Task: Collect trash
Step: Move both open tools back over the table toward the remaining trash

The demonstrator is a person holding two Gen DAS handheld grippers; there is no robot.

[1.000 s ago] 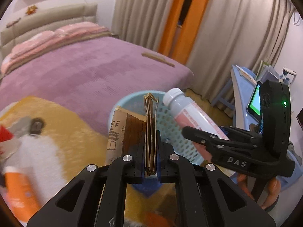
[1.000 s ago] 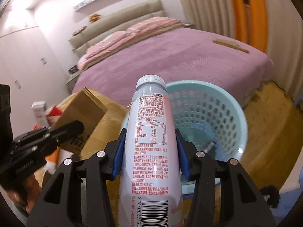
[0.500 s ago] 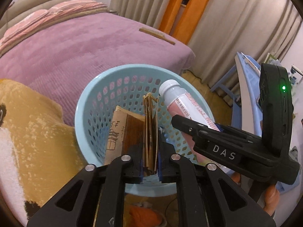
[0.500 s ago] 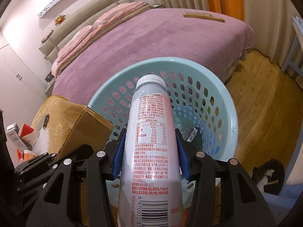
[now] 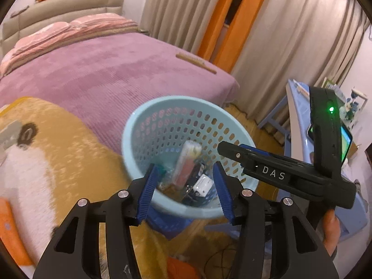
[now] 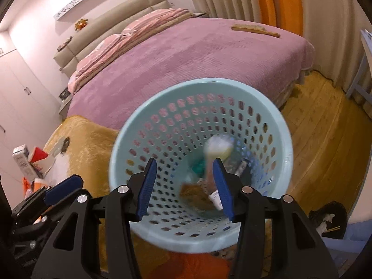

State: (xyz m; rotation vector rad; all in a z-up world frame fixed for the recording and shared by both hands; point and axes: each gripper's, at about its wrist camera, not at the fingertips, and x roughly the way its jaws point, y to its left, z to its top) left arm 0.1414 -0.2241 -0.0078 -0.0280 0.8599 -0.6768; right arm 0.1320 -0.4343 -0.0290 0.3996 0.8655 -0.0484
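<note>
We see a smooth perforated plastic basket (image 6: 282, 162), a ribbed purple cloth bedspread (image 5: 111, 74), glossy wood floor (image 6: 325, 139), and ridged blue claw pads (image 5: 146, 195).

My left gripper (image 5: 183, 187) and right gripper (image 6: 184, 186) are black skeletal frames with silver screws and ribbed blue pads (image 5: 146, 194); the right one carries white "DAS" lettering and a green light.
</note>
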